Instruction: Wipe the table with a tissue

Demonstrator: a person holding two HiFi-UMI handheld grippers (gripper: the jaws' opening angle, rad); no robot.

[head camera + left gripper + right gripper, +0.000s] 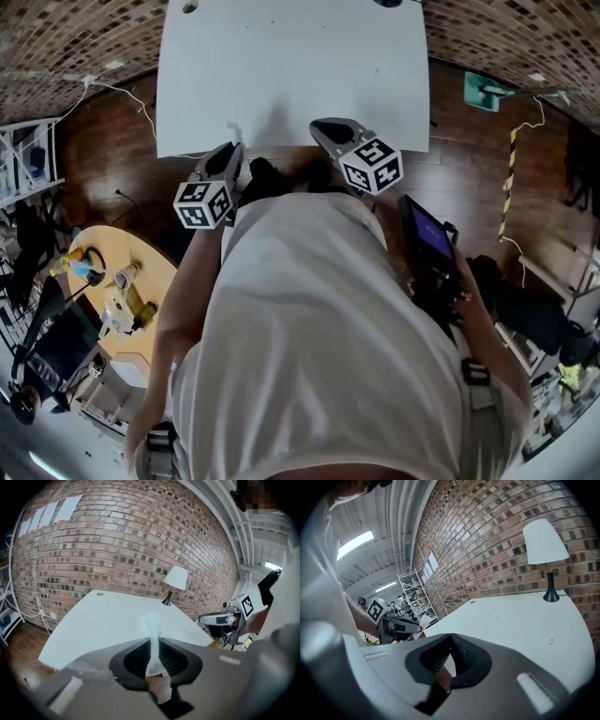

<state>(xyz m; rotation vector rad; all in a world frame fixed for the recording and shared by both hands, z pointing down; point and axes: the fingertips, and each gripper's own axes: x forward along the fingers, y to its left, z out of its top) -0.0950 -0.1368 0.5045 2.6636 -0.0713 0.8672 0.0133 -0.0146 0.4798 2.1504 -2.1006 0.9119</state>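
A white tissue [152,644] sticks up in a narrow strip from between the jaws of my left gripper [153,639], which is shut on it. The white table [98,620] lies ahead of and below that gripper. In the head view the left gripper [234,150] and right gripper [324,127] both hang at the near edge of the table [291,66], side by side. My right gripper [450,637] is shut with nothing between its pads. A few small specks [551,641] lie on the table [511,620] ahead of it.
A white-shaded lamp [545,545] stands at the table's far edge by the brick wall [117,545]. A round yellow side table [155,272] with small items is at the left. A dark device [427,234] hangs at the person's right side. Metal shelving [415,592] stands further off.
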